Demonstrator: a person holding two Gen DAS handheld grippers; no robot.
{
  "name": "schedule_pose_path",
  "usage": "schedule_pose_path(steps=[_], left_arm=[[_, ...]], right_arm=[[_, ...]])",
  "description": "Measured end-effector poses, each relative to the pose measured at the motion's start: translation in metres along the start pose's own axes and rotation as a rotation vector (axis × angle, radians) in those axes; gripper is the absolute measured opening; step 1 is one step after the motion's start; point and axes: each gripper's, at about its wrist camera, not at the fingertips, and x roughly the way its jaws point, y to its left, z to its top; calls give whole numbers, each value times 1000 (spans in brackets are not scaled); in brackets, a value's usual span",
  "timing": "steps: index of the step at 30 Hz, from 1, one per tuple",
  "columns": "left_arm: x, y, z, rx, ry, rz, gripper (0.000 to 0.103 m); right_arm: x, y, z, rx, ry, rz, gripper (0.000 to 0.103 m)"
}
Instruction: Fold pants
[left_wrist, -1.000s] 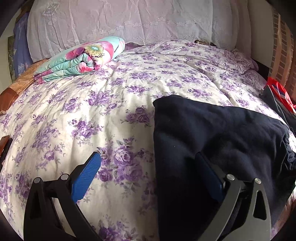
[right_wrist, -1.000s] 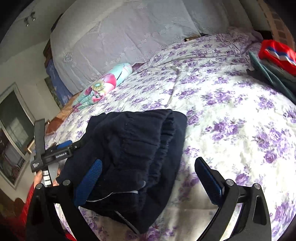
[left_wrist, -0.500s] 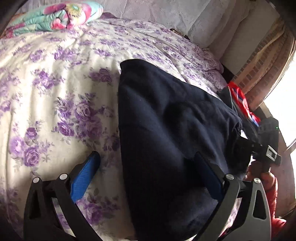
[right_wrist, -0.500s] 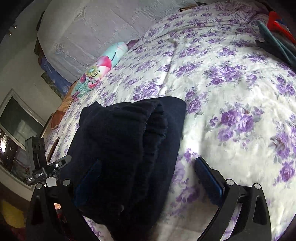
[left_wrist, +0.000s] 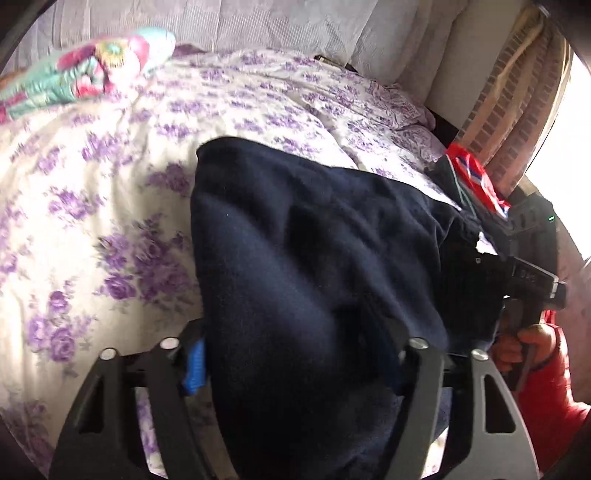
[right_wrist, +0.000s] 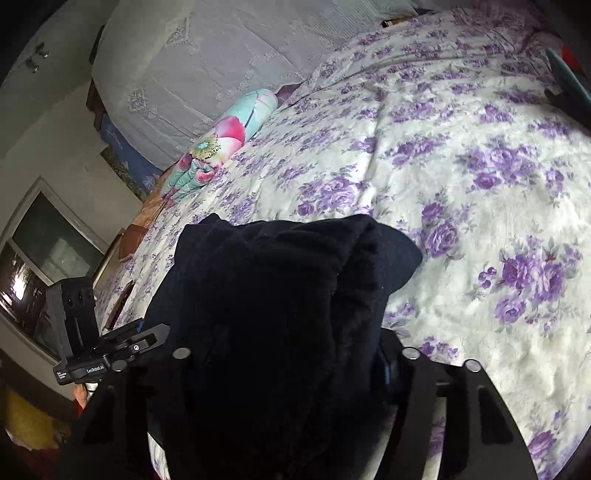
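Bed (left_wrist: 122, 206) covered by a white spread with purple flower print, filling most of both views. Dark navy pants (left_wrist: 314, 266) lie bunched on it, centre to lower centre of the left wrist view, lower centre of the right wrist view (right_wrist: 273, 314). Rolled floral quilt (left_wrist: 85, 70), teal and pink, lies on the bed at upper left of the left view, left of centre in the right view (right_wrist: 225, 136). Red and dark clothes pile (left_wrist: 469, 177) at the bed's right edge, right side of the left view. Pale lace-covered pillows (left_wrist: 280, 22) run along the top.
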Motion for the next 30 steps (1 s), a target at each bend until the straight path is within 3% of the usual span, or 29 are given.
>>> schedule_pose_path(steps=[1, 3, 4, 5, 9, 12, 16, 18, 20, 23, 24, 25, 27, 28, 30], left_arm=[[-4, 1, 4, -5, -16, 14, 50], [-13, 3, 18, -10, -52, -23, 27], [-19, 1, 33, 0, -79, -53, 27], [-22, -4, 46, 22, -106, -37, 27], [-10, -11, 114, 117, -199, 75, 27], [12, 7, 184, 131, -261, 120, 27], [70, 33, 290, 174, -308, 260, 29], [113, 52, 330, 135, -261, 299, 32], [154, 76, 349, 65, -199, 309, 38], [227, 105, 344, 23, -87, 419, 44], [244, 111, 338, 30, -58, 460, 53], [250, 116, 329, 20, -71, 467, 59], [236, 117, 329, -4, -115, 497, 90], [229, 115, 328, -5, -129, 506, 96], [213, 105, 318, 7, -161, 548, 96]], right_arm=[[-6, 4, 7, -11, -21, 11, 51], [-15, 16, 27, -63, -58, 19, 48], [-17, 23, 40, -99, -69, 12, 47], [-17, 30, 55, -131, -89, -4, 47], [1, 43, 133, -206, -178, -35, 46], [34, 44, 206, -262, -242, -61, 46], [100, 33, 306, -274, -315, -121, 46], [140, 14, 338, -246, -321, -170, 46], [184, -10, 350, -206, -292, -250, 48], [243, -54, 345, -142, -212, -454, 57], [251, -69, 337, -107, -213, -525, 60], [247, -83, 332, -39, -218, -493, 69], [216, -99, 325, 101, -321, -375, 81], [201, -97, 319, 124, -382, -363, 84], [178, -73, 306, 84, -463, -459, 87]])
